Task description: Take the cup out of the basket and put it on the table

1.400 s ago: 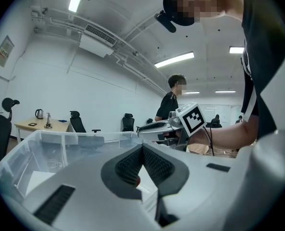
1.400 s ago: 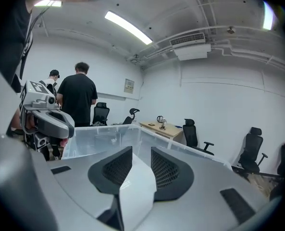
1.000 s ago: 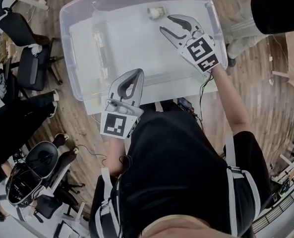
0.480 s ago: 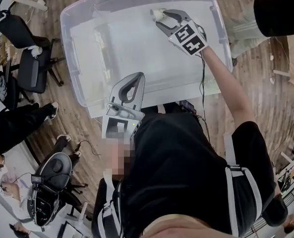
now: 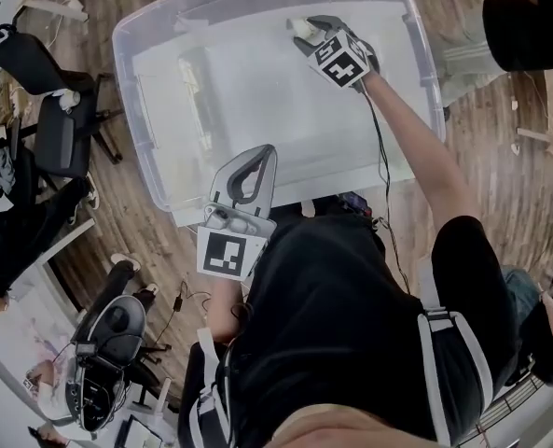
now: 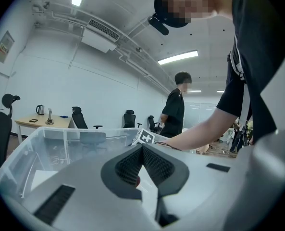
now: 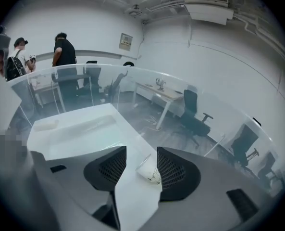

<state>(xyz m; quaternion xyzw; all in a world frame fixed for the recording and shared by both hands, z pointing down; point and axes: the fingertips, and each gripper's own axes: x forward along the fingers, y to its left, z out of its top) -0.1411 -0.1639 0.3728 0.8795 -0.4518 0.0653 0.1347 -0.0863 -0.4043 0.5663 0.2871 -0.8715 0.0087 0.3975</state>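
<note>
Setting: open office with a wood floor (image 5: 136, 241) and black chairs (image 5: 62, 110) at the left; a clear plastic basket (image 5: 131, 91) is set on a white table (image 5: 190, 215).
Cup position: the cup (image 7: 149, 170) is seen at the far end of the basket, tipped on its side on the basket floor, close to the far wall.
Right gripper (image 7: 141, 150): inside the basket, jaws opening; the cup is framed between them, just beside one pad and not yet pinched.
Left gripper (image 6: 143, 150): held at the near rim, jaws pressed together, nothing carried.
Risk, roll: the cup could be nudged and rolled off, being on its side and off-centre in the gap.
Risk, crush: the thin wall could be squashed if the jaws are closed hard near the mouth.
Risk, snag: the basket wall could be struck on the lift and the cup knocked loose.
Cup appearance: small, white, paper-like, with dark speckled marks on its side; judged light and flimsy.
</note>
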